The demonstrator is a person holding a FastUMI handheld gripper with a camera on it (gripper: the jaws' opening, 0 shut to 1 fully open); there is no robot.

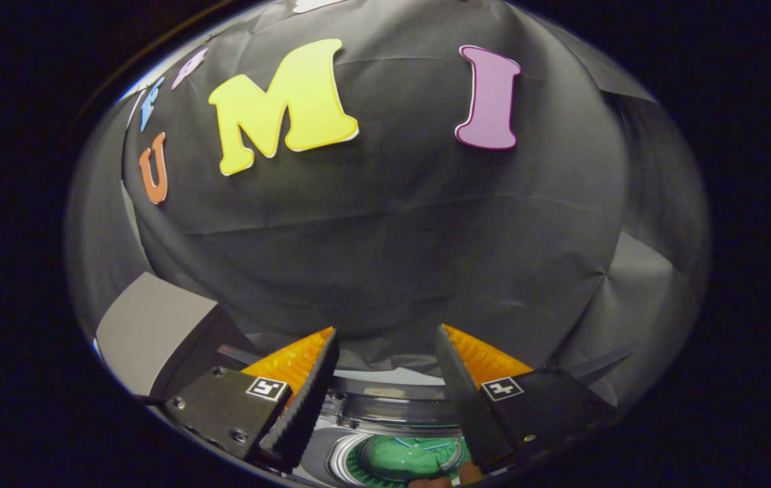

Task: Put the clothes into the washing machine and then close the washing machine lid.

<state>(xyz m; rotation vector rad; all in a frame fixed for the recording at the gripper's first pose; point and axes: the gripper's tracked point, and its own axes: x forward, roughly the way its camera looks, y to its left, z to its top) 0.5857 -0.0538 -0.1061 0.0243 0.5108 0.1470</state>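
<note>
Tool [385,352] spread wide, holding nothing — green clothes [412,457] already in washing machine [385,407] drum below. Now find lid — press it down squarely.

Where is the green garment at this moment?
In the gripper view, the green garment lies inside the washing machine, low between the two spread fingers of the open hand-held gripper, which holds nothing.

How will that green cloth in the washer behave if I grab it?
The green cloth looks soft and creased, so it is probably floppy and light. It will likely drape and sag from the open gripper, perhaps catching the washer rim.
</note>
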